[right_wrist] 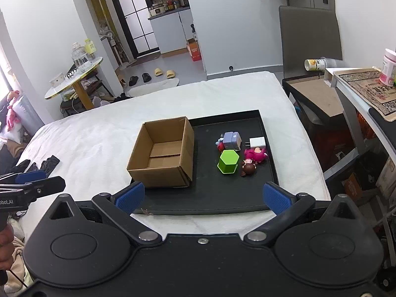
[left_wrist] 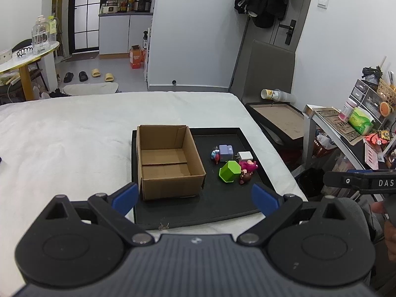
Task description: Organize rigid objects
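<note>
A black tray (left_wrist: 222, 208) lies on a white bed (left_wrist: 74, 133), and on its left part stands an open cardboard box (left_wrist: 170, 175) with nothing visible inside it. On the right part of the tray a small cluster of rigid objects sits close together, apart from the box: a green hexagonal cup (left_wrist: 229, 170) lying on its side, a pale lavender block (left_wrist: 225, 152) behind it, a small blue and red figure (left_wrist: 215, 156) touching the block's left side, a white charger plug (left_wrist: 245, 156) just right of the block, a pink figure (left_wrist: 248, 165) lying down beside the cup, and a brown figure (left_wrist: 245, 177) just in front of the pink one. The left gripper (left_wrist: 195, 198) hovers above the near edge of the tray with its blue-padded jaws spread wide and holding nothing. The right gripper (right_wrist: 201, 198) likewise hangs over the near edge of the tray, its jaws wide apart and empty; in its view the same cup (right_wrist: 228, 162) lies between the box (right_wrist: 162, 153) and the pink figure (right_wrist: 256, 154). Each gripper's handle shows at the edge of the other's view, with part of a hand (right_wrist: 6, 245) around it. To the right of the bed stands a cluttered shelf (left_wrist: 346, 128), and a second dark tray (left_wrist: 279, 121) rests beside the bed.
</note>
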Tool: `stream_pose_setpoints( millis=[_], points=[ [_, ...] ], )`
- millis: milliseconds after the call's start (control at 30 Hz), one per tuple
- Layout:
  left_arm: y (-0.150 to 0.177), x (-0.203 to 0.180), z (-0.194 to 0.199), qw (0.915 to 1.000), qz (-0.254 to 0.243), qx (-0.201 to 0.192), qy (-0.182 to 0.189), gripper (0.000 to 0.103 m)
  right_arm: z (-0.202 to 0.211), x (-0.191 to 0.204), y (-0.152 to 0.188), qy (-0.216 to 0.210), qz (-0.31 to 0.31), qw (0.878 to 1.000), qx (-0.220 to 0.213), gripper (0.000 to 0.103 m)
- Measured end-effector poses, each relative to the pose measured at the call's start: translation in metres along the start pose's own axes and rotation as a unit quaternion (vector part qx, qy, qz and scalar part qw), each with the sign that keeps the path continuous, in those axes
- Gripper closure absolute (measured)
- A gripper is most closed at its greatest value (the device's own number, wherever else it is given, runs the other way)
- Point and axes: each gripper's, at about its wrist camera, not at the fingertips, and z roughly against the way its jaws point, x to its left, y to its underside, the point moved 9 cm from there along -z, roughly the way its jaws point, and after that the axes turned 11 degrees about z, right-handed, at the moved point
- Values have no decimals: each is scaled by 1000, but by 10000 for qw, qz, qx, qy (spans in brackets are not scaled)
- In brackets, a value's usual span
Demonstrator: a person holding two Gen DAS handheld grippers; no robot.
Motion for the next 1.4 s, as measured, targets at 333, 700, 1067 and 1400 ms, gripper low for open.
stream_pose_setpoints(
  millis=[333, 700, 1067, 1400],
  points=[
    [-10, 6, -26, 9998, 81, 152, -77, 5, -23, -13, -4, 41, -86, 9999, 127, 0],
    [-26, 14, -62, 9992, 193, 306, -144, 5, -49, -31, -12, 116, -251, 9995, 172, 0],
    [-37, 30, -101, 9977, 439, 463, -224, 6, -70, -48, -25, 133, -268, 9994, 149, 0],
    [-37, 48, -134, 9935, 874, 655, -329, 8, -98, -72, -27, 233, -524, 9980, 250, 1]
  ],
)
